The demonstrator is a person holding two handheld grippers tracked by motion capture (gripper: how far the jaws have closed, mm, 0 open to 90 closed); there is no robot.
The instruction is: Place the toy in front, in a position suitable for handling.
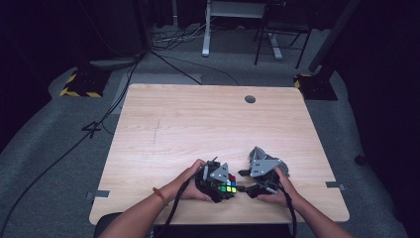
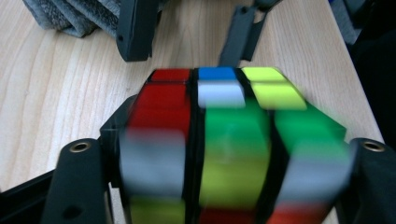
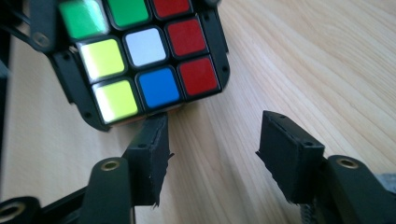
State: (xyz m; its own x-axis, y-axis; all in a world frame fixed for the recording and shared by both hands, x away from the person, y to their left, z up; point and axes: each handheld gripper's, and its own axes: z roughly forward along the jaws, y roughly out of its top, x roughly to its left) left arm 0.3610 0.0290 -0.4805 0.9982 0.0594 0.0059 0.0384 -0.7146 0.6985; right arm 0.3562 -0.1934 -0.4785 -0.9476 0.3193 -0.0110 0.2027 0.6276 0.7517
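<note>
i've got the cube (image 1: 227, 187) clamped in my l gripper (image 1: 224, 184), jaws pressing both its sides, near the front edge of the table (image 1: 198, 124). in the l gripper view the cube (image 2: 224, 140) looks blurred, red, green, yellow tiles facing me. r gripper (image 1: 243, 181) sits just beside it w/ jaws apart, nothing between them. in the r gripper view its pads (image 3: 152, 154) are right under the cube (image 3: 144, 60); touching or not, can't tell.
</note>
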